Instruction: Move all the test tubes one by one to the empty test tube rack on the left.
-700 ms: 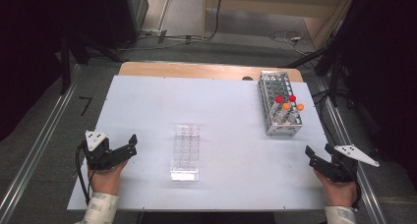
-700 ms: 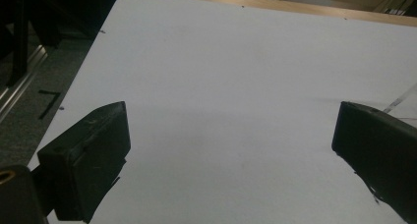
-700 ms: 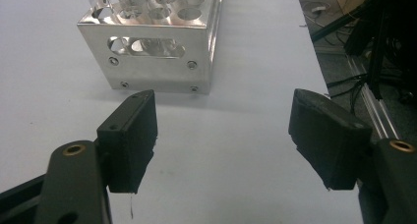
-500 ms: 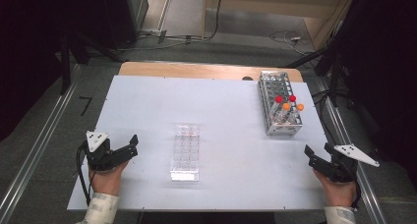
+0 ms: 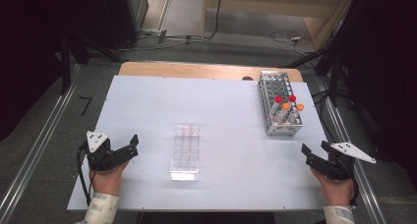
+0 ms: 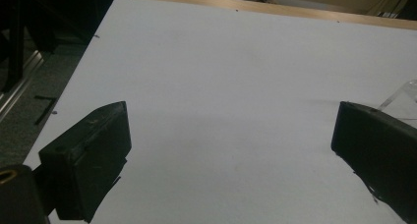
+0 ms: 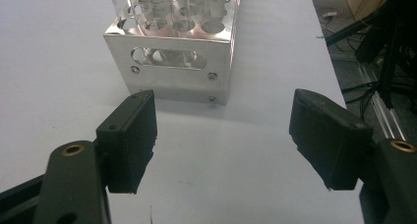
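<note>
I take the clear plastic rack [image 5: 186, 153] in the middle of the tabletop [image 5: 221, 111] as my landmark. It lies flat on the white surface, its long side running away from me, and its wells look bare from the high view.

My left hand-held gripper [image 5: 129, 146] sits to the left of that rack, near the tabletop's front edge, its tips aimed toward the rack but well short of touching it. Its jaws are spread wide with nothing between them. In the left gripper view, I see the left hand-held gripper [image 6: 231, 135] with bare white tabletop between the two black jaws, and a corner of the clear plastic rack [image 6: 404, 97] peeks in just past the one on the right.

My right hand-held gripper [image 5: 314, 153] is far to the right of the clear rack, close to the tabletop's right front corner. Its jaws are also spread, holding and touching nothing.

The metal rack [image 5: 279, 103] stands to the right of and beyond the clear rack, with capped tubes [image 5: 287, 108], red and orange on top, upright in its near end. In the right gripper view, the right hand-held gripper [image 7: 223, 135] faces the metal rack [image 7: 172, 67], which stands just ahead of the open jaws, apart from them.
</note>
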### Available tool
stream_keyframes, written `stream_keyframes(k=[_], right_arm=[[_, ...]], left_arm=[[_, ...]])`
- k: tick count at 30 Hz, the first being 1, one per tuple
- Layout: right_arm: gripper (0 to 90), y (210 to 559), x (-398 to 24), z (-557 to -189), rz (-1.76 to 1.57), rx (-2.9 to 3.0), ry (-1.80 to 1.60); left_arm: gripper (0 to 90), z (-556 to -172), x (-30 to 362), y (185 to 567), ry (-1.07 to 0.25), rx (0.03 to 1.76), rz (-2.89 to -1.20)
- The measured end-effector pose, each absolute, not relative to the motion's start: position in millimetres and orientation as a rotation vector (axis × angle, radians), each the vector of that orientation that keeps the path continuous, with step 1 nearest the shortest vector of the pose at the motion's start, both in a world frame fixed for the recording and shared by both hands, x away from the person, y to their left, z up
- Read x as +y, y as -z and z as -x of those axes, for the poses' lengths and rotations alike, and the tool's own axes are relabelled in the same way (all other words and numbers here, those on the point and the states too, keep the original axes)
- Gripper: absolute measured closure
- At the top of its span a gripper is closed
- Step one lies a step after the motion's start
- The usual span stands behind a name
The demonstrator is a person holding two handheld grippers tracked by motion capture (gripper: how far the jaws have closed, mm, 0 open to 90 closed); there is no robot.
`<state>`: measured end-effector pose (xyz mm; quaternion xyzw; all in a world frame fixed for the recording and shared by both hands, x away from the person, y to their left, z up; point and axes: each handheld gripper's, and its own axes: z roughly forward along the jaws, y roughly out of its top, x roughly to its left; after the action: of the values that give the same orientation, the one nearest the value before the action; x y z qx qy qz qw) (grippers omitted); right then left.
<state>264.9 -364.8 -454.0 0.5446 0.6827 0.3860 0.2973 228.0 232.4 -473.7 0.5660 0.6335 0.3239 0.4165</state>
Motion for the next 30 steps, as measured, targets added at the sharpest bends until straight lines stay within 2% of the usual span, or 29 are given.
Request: stream_keyframes(k=[30], right_arm=[[27.5, 443.7, -345.6, -295.6, -1.407, 1.818, -1.056]], left_arm=[[2.2, -229.2, 230.9, 474.3, -0.81, 1.574, -1.429]])
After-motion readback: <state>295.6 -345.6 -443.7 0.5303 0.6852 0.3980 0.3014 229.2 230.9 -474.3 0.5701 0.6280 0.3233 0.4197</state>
